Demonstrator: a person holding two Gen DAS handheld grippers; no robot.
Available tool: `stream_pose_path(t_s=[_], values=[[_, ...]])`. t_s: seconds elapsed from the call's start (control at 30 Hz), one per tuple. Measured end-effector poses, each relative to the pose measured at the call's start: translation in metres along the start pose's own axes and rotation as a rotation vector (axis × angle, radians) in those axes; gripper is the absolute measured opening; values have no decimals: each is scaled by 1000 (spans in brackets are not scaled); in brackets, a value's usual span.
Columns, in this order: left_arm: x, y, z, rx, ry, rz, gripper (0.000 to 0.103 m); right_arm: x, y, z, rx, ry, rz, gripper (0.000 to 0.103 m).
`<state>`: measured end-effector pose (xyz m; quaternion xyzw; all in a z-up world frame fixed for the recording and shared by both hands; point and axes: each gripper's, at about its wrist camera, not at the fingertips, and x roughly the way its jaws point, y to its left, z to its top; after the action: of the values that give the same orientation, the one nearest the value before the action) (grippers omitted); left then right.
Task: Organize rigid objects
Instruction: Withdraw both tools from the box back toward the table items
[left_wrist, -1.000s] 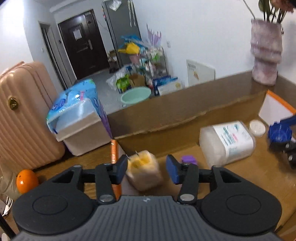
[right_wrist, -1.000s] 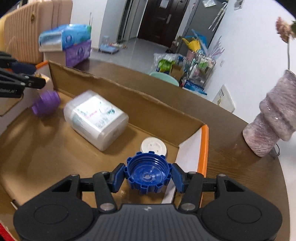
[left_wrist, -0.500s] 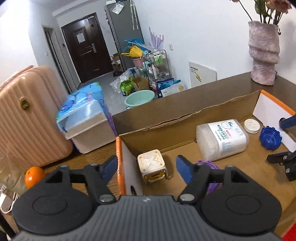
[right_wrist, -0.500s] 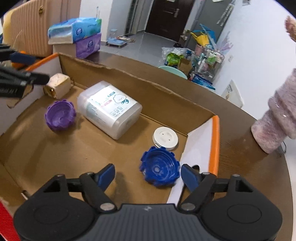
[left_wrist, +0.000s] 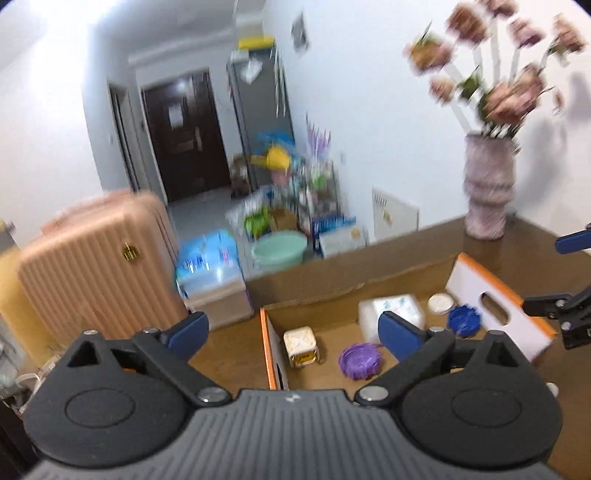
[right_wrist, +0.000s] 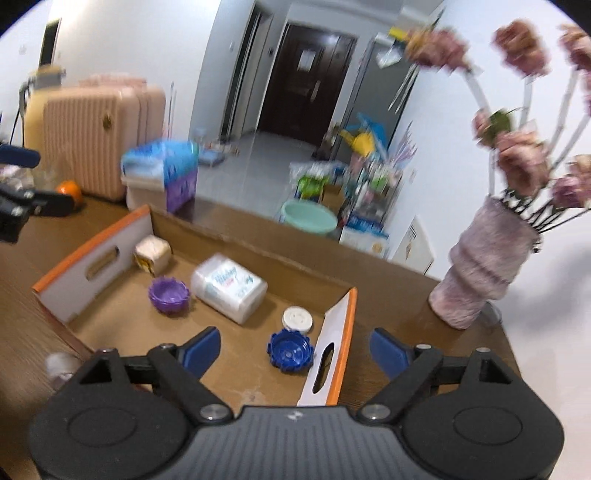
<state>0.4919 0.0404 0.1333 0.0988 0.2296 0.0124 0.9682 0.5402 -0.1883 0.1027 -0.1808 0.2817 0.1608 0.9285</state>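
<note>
A shallow cardboard box (right_wrist: 258, 254) with orange-edged ends lies on the brown table. Inside it rest a cream cube (left_wrist: 301, 345) (right_wrist: 152, 253), a purple cap (left_wrist: 360, 360) (right_wrist: 169, 291), a white rectangular container (left_wrist: 391, 310) (right_wrist: 229, 286), a small white lid (right_wrist: 297, 319) and a blue cap (left_wrist: 463, 319) (right_wrist: 290, 349). My left gripper (left_wrist: 295, 330) hangs above the box's left end, jaws still opening, nothing between them. My right gripper (right_wrist: 295, 349) hangs above the box's right end, jaws still opening and empty; the blue cap lies well below them.
A pink vase (right_wrist: 480, 269) of dried flowers stands on the table right of the box. An orange fruit (right_wrist: 70, 190) sits at the table's left. Beyond the table are a pink suitcase (left_wrist: 92, 258), a tissue pack on a bin (left_wrist: 210, 273) and a green basin (left_wrist: 279, 249).
Both grippers let go of their objects, opened wide and pulled up and back. The cream cube and the blue cap now lie in the box.
</note>
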Motion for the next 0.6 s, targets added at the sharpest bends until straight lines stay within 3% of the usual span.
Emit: stream_pose_path(t_s=[0.2, 0.3, 0.43, 0.6], values=[[-84, -8, -23, -57, -157, -10, 103, -79, 14, -25, 71, -211, 12, 89], [-124, -13, -46, -96, -260, 12, 103, -111, 25, -46, 115, -304, 6, 96], [-168, -20, -78, -135, -362, 15, 103, -137, 46, -81, 123, -337, 1, 97], [-205, -30, -119, -157, -382, 6, 103, -168, 69, -129, 207, -397, 24, 98]])
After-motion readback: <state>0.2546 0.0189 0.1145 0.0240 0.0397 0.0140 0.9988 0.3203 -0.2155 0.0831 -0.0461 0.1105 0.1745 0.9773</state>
